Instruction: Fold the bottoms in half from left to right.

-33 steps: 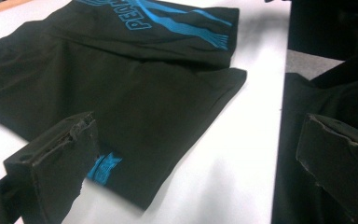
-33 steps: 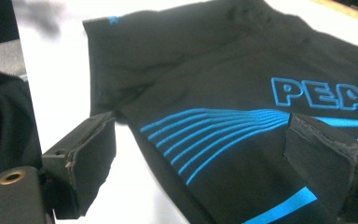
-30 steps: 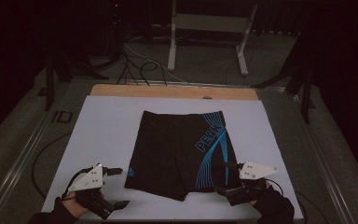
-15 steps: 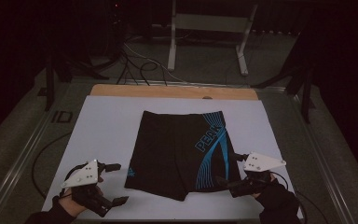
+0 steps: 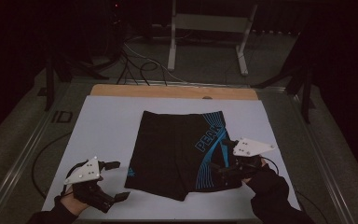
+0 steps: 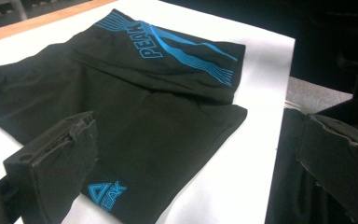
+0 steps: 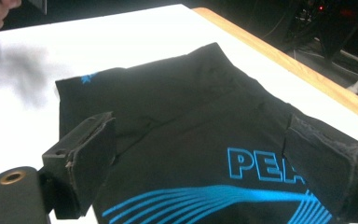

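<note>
Right claw (image 5: 223, 156) has crept onto the shorts (image 5: 177, 149); left claw (image 5: 116, 179) barely shifted.
Both spread: close on the right hem squarely, then fold.

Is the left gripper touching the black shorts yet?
Apart. In the high view, the left gripper hovers with its jaws open beside the shorts, with a strip of white table cover showing between its jaws and the shorts' near left corner.

I see the shorts (image 5: 179, 151) lying flat mid-table (image 5: 107, 121), waistband toward the far edge. My left gripper (image 5: 114, 182) sits by the near-left corner, my right gripper (image 5: 223, 158) over the shorts' right leg.
</note>
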Tool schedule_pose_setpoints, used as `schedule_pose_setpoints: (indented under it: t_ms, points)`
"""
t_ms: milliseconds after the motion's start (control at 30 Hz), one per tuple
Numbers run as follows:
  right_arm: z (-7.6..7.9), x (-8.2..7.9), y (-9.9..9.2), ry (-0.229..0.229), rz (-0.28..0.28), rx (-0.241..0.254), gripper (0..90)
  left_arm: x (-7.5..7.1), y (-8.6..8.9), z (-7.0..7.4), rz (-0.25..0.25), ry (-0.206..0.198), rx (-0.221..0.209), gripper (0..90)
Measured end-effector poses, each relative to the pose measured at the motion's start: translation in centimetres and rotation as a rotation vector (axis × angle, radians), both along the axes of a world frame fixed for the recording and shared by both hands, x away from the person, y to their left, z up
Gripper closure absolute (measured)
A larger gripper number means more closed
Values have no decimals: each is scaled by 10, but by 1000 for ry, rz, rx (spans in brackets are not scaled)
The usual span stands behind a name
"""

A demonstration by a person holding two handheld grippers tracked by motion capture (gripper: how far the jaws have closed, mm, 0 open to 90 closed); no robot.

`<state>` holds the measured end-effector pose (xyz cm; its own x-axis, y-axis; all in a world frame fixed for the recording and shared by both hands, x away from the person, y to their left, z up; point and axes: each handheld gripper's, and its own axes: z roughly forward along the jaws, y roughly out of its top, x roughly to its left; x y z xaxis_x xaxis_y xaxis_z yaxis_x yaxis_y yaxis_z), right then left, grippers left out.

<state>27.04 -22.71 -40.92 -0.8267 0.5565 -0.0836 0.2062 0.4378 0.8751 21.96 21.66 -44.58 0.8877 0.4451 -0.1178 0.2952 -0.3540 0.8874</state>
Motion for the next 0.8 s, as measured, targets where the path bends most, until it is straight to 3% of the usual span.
schedule_pose_setpoints:
  t_ms: [467, 800]
  points:
    - [9, 23, 21, -15, 13, 28, 99, 4, -10, -7, 52, 8, 11, 0]
    - [7, 38, 41, -24, 39, 29, 98, 7, -13, -13, 106, 6, 46, 0]
